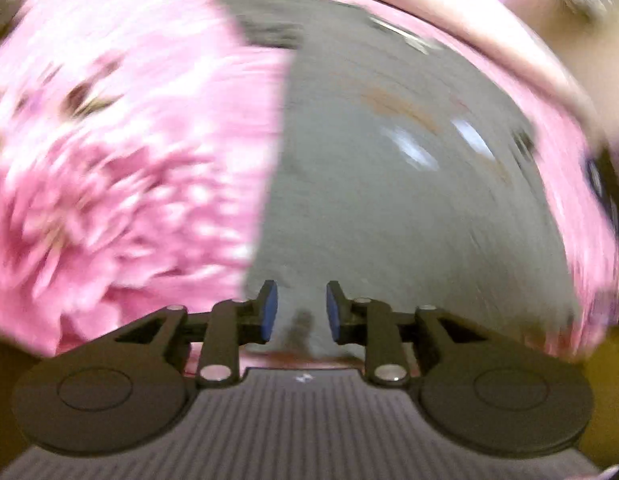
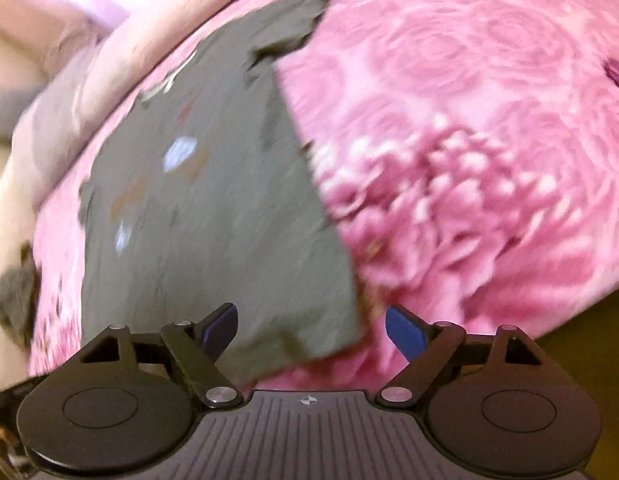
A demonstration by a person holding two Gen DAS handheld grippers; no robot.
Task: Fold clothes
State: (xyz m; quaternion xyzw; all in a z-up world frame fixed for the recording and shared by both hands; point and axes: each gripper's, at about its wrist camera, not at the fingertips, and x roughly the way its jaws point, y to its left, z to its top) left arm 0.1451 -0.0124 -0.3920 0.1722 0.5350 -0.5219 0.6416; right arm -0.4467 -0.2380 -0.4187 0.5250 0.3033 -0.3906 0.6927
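A grey T-shirt (image 1: 389,200) with a small pale print lies flat on a pink flowered bedspread (image 1: 129,160). My left gripper (image 1: 300,300) hovers over the shirt's near hem. Its blue pads stand a little apart and press on nothing. In the right wrist view the same shirt (image 2: 213,220) stretches away to the upper left on the bedspread (image 2: 469,160), one sleeve at the far end. My right gripper (image 2: 309,320) stands wide open above the shirt's near right corner, and the cloth lies loose below the fingers. Both views are blurred.
A dark crumpled cloth (image 2: 13,292) lies at the bed's left edge. Pale bedding (image 2: 69,80) runs along the far side. The bed's near edge drops to a yellowish floor (image 2: 589,340). A dark object (image 1: 605,188) sits at the right rim of the left wrist view.
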